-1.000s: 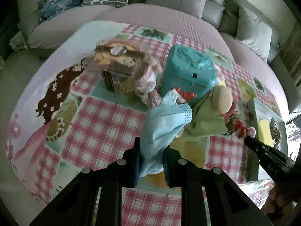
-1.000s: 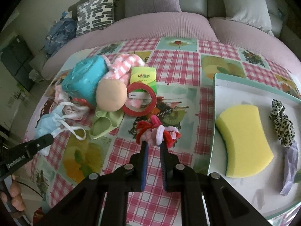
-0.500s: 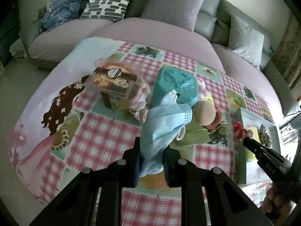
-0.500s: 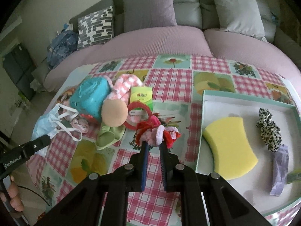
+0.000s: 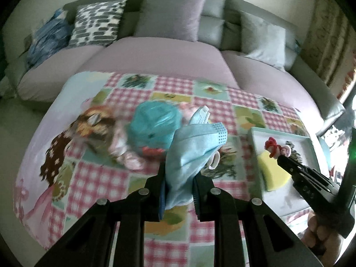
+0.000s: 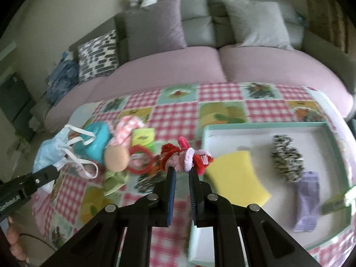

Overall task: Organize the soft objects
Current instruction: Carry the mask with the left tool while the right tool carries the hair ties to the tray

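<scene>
Left wrist view: the left tongs (image 5: 179, 185) are clamped on a light blue face mask (image 5: 192, 153), lifted off the desk (image 5: 93, 178). The mask's long axis runs up and away from the tongs, leaning slightly right, its pleated upper edge and a white ear loop at the far end. The fabric is bunched and folded where it is pinched. Beneath it, near the middle of the desk, sit a teal pouch (image 5: 155, 124) and a pink-and-white cloth (image 5: 124, 153), both motion-blurred. Toward the desk's right edge lies a shallow white tray (image 5: 310, 142) with a teal rim, a yellow sponge (image 5: 270, 173) inside. The near-left part of the checked cloth is bare.

Right wrist view: the right tongs (image 6: 181, 174) are closed on a cluster of hair ties (image 6: 185, 158), red, pink and lilac, fuzzy and looped. The cluster stretches left to right across the tips, held in the air just beside the tray's (image 6: 260, 125) near-left corner. In the tray, the yellow sponge (image 6: 235, 178) lies closest, then a leopard-print scrunchie (image 6: 287, 160) and a lilac packet (image 6: 308, 202) toward the right edge; bare white floor shows along the tray's far side. Left of the tongs sit a peach ball (image 6: 116, 156), a red ring (image 6: 142, 162) and a green item (image 6: 114, 182); the mask (image 6: 50, 155) hangs at the desk's left edge in the other tongs.
</scene>
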{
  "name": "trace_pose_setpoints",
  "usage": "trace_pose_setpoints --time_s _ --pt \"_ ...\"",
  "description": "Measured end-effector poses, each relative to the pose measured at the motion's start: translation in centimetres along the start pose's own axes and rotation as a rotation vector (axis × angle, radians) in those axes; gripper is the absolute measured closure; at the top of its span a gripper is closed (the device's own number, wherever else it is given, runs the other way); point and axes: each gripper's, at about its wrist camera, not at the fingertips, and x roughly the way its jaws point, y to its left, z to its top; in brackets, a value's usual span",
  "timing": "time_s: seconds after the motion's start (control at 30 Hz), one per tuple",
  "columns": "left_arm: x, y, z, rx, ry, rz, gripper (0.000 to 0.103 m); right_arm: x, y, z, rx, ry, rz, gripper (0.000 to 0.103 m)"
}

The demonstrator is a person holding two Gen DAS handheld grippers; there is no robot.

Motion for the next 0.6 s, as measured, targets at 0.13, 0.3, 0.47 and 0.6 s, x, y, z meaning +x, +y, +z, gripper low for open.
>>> trace_pose_setpoints --time_s 0.13,0.3,0.47,0.6 --pt "0.5 -3.1 1.3 0.059 0.005 -0.036 0.082 -1.1 -2.7 0.4 0.055 -0.036 -0.064 0.090" --pt "1.3 -7.2 2.8 0.132 0.004 -0.072 0.082 -2.5 -6.6 0.8 0.152 -0.078 -0.128 0.090" --pt "2.5 -11.2 3.4 0.192 0.018 -0.115 0.082 -4.0 -9.6 0.9 0.229 -0.123 -0.170 0.090" --pt "3.5 -13.9 3.6 0.229 0.030 -0.136 0.082 -4.5 -11.5 0.7 0.276 -0.143 -0.214 0.090"
